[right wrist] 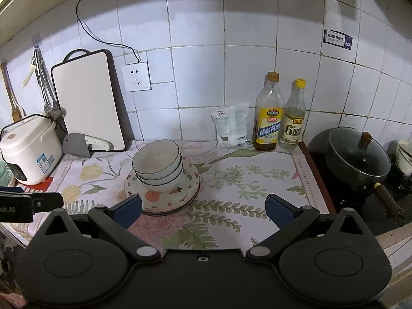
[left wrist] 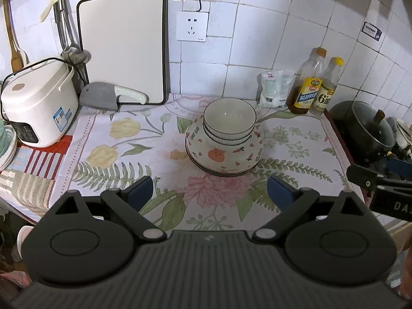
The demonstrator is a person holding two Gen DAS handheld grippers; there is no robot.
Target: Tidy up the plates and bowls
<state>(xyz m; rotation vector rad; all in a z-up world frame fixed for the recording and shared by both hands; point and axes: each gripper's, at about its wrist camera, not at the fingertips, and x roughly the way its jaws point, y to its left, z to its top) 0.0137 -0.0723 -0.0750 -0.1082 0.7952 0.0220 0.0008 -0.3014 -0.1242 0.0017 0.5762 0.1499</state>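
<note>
A stack of white ribbed bowls [left wrist: 229, 122] [right wrist: 158, 164] with dark rims sits nested on a stack of cartoon-printed plates [left wrist: 224, 157] [right wrist: 164, 198] on the floral cloth [left wrist: 123, 154] [right wrist: 244, 180]. My left gripper [left wrist: 209, 190] hangs open in front of the stack, nothing between its blue pads, well short of the plates. My right gripper [right wrist: 203, 209] is open too, empty, with its left pad just before the plates' near rim. In the left wrist view the right gripper's body [left wrist: 381, 185] shows at the right edge.
A white rice cooker [left wrist: 38, 100] [right wrist: 29, 148], a cleaver [left wrist: 108, 96] and a cutting board [left wrist: 123, 49] stand at the left back. Two bottles [left wrist: 315, 87] [right wrist: 279, 116] and a bag [right wrist: 230, 126] line the tiled wall. A lidded black pot [left wrist: 365, 126] [right wrist: 356, 154] sits right.
</note>
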